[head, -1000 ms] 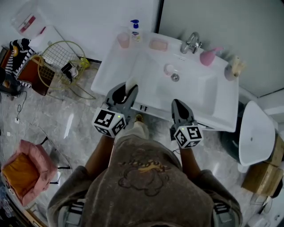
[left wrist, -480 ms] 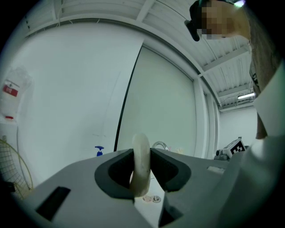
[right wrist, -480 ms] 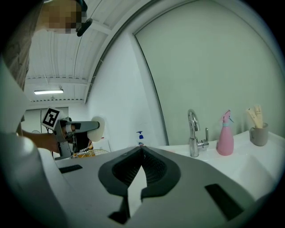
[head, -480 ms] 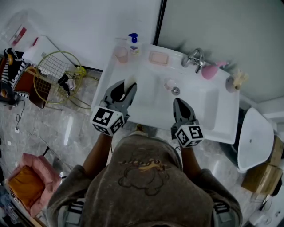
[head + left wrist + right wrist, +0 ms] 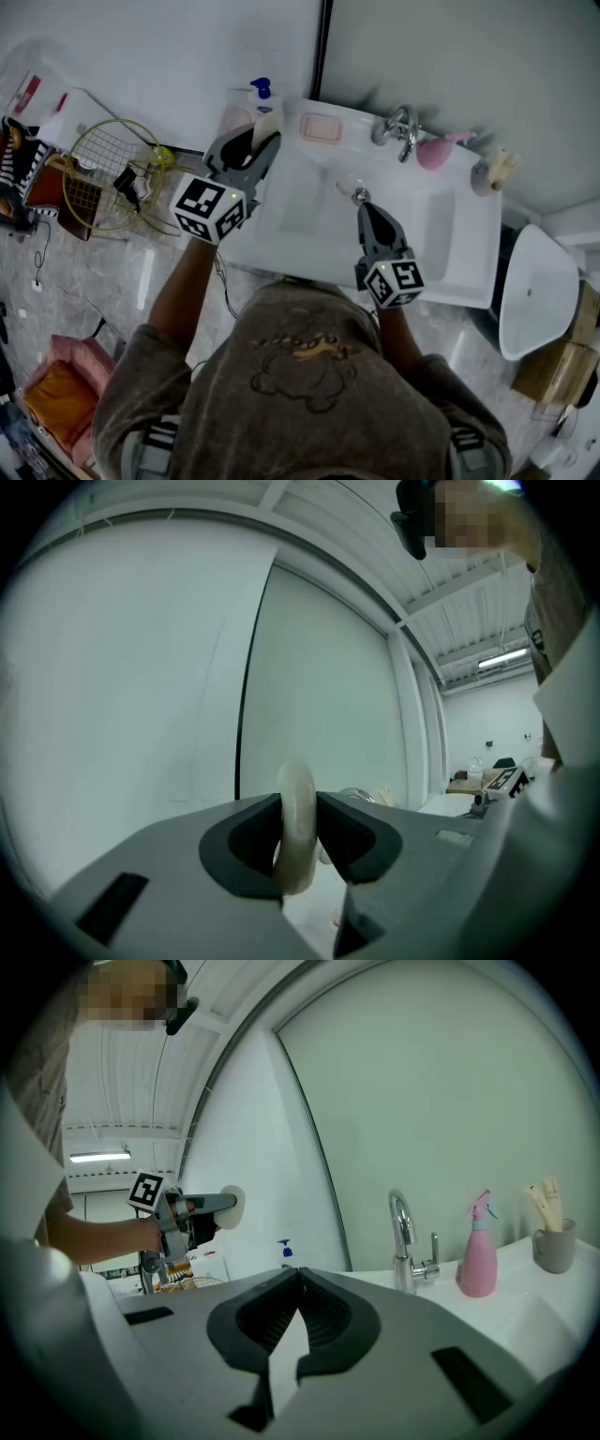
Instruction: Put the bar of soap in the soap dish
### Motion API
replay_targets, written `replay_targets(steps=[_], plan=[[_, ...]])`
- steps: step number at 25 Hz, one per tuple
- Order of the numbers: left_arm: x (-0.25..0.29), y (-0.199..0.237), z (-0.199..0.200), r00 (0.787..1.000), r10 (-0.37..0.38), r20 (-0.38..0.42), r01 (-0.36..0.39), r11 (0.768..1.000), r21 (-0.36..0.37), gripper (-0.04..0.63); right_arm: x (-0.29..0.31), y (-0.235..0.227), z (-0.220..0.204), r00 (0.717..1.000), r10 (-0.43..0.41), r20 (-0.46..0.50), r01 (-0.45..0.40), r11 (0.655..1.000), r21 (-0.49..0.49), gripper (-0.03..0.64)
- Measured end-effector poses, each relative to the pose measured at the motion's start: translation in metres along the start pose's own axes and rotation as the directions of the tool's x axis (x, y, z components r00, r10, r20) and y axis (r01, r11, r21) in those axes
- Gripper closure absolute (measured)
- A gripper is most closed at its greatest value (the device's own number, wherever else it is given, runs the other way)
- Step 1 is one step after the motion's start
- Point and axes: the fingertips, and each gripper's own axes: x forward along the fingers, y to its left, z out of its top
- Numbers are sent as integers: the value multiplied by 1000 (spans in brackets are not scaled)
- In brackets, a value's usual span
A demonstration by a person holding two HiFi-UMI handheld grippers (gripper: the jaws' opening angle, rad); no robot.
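Holding bar of soap edge-on: left gripper clamped on its flat faces, level, above left rear of counter, near pump bottle. Soap dish just right of it, looks empty, not yet reached. Right gripper closed, empty, over basin. Risks: slick soap slipping from narrow pinch, dropping into basin; off-centre release leaving soap on dish rim, sliding off.
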Motion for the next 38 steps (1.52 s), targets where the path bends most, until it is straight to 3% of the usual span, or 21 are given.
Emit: replay_targets(steps=[9,20,25,31,38], plan=[[93,24,-9,994,-82,-69,88,992,91,485,8,-24,-1,1000,-25,-7,25,1000,9,623],[196,32,-96,955,-167,-246,197,975,99,485,15,-52,-7,995,-101,-17,101,994,38,623],[231,31,-153,923,-177,-341,213,975,71,485,16,-69,-9,990,-138,-31,139,989,39,623],[250,34,-216,873,-164,-459,227,970,85,485,17,-83,-19,986,-159,-51,161,986,50,623],[256,38,-259,819,-151,-553,246,964,101,485,23,-98,-21,983,-175,-63,179,982,65,621]])
